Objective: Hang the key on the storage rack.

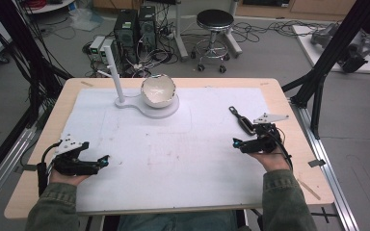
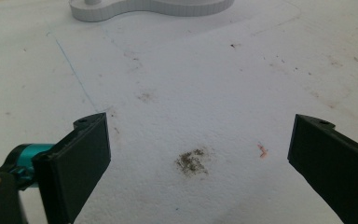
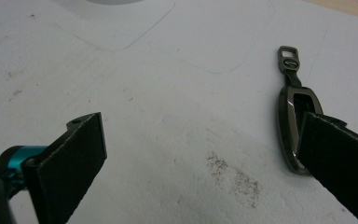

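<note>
Key fob (image 1: 244, 122) lies flat on the white mat (image 1: 173, 159) toward the desk's right edge, about midway between the near and far edges, its strap loop pointing to the far left. Going from big to small: the desk (image 1: 270, 86) carries the mat over most of its top. Near the far edge, left of centre, stands a white stand (image 1: 147, 106) with an upright post and a pale bowl (image 1: 158, 90) on its round base. The left gripper (image 1: 103, 161) rests near the near-left corner, its jaws spread wide with nothing between them, over a dark smudge (image 2: 192, 161) on the mat. The right gripper (image 1: 238, 139) sits just beside the fob, also gaping and holding nothing; in the right gripper view one jaw overlaps the fob's (image 3: 291, 126) near end, the other stands well apart.
</note>
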Motion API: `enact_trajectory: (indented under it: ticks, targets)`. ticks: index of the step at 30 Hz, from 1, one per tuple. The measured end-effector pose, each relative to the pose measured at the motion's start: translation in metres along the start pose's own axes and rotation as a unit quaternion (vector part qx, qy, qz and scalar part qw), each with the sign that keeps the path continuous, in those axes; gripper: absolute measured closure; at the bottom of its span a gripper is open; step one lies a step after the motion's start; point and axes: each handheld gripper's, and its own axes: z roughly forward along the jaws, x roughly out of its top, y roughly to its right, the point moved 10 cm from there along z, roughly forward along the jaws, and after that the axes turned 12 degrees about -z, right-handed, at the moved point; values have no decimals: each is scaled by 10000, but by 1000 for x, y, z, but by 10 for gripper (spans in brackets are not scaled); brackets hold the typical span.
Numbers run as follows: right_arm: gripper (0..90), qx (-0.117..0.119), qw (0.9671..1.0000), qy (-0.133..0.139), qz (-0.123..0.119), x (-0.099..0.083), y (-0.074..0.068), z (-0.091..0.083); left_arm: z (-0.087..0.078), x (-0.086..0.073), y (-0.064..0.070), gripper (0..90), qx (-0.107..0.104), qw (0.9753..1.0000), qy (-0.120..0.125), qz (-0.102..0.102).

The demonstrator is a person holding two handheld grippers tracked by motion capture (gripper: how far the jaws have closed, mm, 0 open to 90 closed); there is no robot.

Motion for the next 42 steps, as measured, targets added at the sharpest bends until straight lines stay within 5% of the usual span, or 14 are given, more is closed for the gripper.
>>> enact_trajectory:
  ticks: [16,24,34,42]
  targets:
    - [6,-23,9996,-275,-60,34,22,9,0,4,1,62,3,10000,95,2]
    - [6,120,9986,-509,98,35,34,20,1,4,1,62,66,9999,100,17]
    - [6,272,9959,-859,3,39,47,48,2,4,2,62,65,9999,86,43]
    - [6,189,9934,-1134,34,35,67,64,5,5,0,62,11,10000,76,34]
